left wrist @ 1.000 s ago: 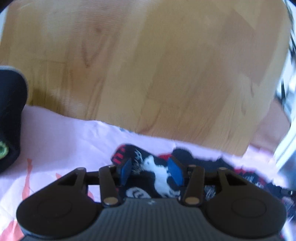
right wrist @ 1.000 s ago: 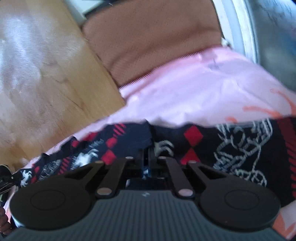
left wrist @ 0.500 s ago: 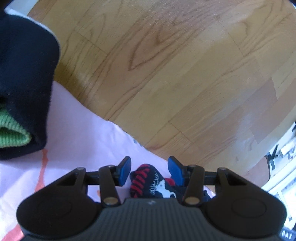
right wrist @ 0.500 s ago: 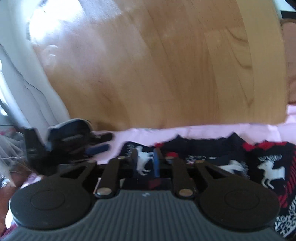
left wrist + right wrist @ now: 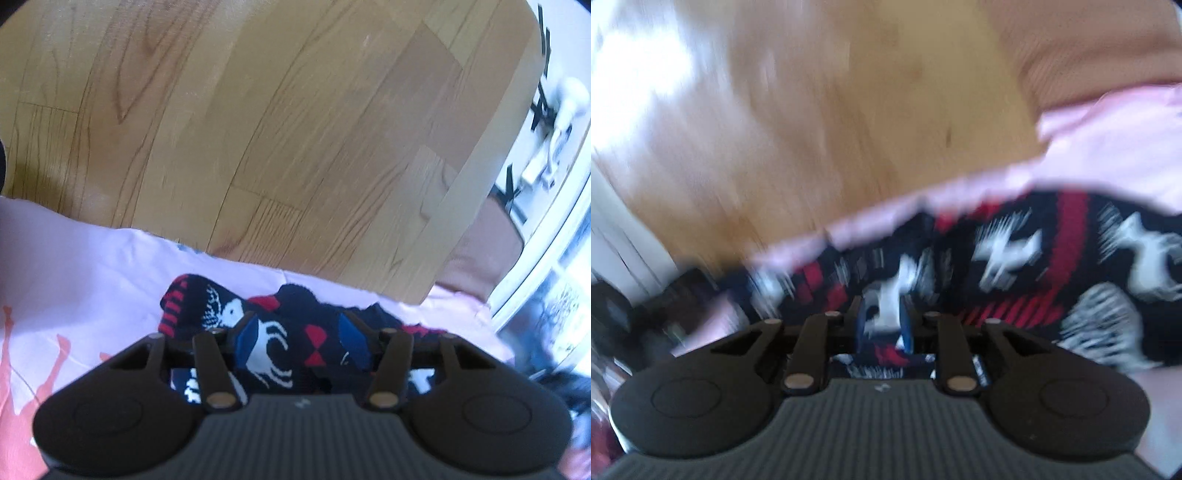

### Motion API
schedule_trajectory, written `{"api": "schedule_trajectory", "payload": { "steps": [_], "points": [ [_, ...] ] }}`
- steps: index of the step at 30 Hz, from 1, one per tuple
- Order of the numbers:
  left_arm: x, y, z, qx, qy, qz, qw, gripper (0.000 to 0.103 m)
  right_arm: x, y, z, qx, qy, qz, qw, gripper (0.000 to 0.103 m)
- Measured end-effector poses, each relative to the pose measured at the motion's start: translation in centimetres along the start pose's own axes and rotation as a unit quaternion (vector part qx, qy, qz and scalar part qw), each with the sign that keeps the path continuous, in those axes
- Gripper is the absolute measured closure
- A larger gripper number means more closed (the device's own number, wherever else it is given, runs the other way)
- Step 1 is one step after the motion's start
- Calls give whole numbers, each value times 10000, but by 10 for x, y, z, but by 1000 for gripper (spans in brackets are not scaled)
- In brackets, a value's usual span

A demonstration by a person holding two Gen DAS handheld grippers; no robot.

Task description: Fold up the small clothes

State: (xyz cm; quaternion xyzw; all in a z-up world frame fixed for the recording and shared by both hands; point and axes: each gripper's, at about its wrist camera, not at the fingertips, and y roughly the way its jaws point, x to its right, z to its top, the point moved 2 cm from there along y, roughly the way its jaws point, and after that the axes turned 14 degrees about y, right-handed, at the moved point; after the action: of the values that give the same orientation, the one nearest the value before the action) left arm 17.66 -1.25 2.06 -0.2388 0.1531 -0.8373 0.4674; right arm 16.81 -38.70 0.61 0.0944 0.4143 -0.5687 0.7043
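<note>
A small dark navy knit garment (image 5: 295, 325) with red bands and white reindeer lies on a pink cloth (image 5: 92, 280). My left gripper (image 5: 301, 341) is open, its blue pads (image 5: 245, 345) spread wide over the garment, one sleeve end poking out ahead to the left. In the blurred right wrist view the same garment (image 5: 1015, 258) stretches across the cloth. My right gripper (image 5: 884, 325) is nearly closed, its blue pads (image 5: 905, 328) pinching a fold of the knit.
The pink cloth (image 5: 1108, 147) with orange print ends just ahead at a wooden floor (image 5: 277, 129). A brown cushion (image 5: 487, 254) and white frame (image 5: 546, 236) are at right. My left gripper's dark body shows at left in the right wrist view (image 5: 646, 306).
The left gripper has moved back over the garment, and the dark folded pile has left its view. The right gripper has swung fast with the knit, now closer and blurred.
</note>
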Motion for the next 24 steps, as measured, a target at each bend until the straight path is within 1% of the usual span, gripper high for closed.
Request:
{"api": "schedule_trajectory", "payload": {
  "steps": [1,3,5,6,8,10,11,13,15,18,20,22,24],
  "points": [
    [0,2,-1,-63,1,29,10000,51,12,-22,9,291,97,-82,9995,79],
    [-4,8,-4,-213,-46,101,9997,50,45,-69,22,811,399,-458,9949,77],
    [-7,12,-6,-290,-70,109,9995,50,81,-110,25,1163,802,-927,9856,77],
    [-7,12,-7,-304,-34,119,9995,50,100,-130,25,1298,1034,-1169,9792,77],
    [-2,14,-8,-328,197,248,9990,50,132,-165,18,1612,1502,-1546,9631,77],
    [5,16,-8,-404,438,355,9976,50,159,-196,7,1913,1924,-1809,9453,77],
    [8,16,-8,-416,520,409,9969,49,171,-207,3,2033,2110,-1866,9377,76],
    [8,16,-7,-420,547,427,9967,49,188,-219,-2,2177,2414,-1891,9266,71],
    [5,17,-8,-408,463,376,9974,49,201,-222,-3,2266,2577,-1981,9181,65],
    [3,16,-7,-399,409,334,9978,49,215,-215,-3,2351,2842,-2053,9065,65],
    [4,16,-7,-404,435,337,9977,48,224,-212,2,2377,2989,-1956,9033,65],
    [4,16,-8,-405,427,317,9978,48,229,-206,7,2536,2969,-1904,9007,65],
    [4,16,-8,-397,410,304,9979,48,233,-203,22,2571,3001,-1868,8994,65]
  ]
}}
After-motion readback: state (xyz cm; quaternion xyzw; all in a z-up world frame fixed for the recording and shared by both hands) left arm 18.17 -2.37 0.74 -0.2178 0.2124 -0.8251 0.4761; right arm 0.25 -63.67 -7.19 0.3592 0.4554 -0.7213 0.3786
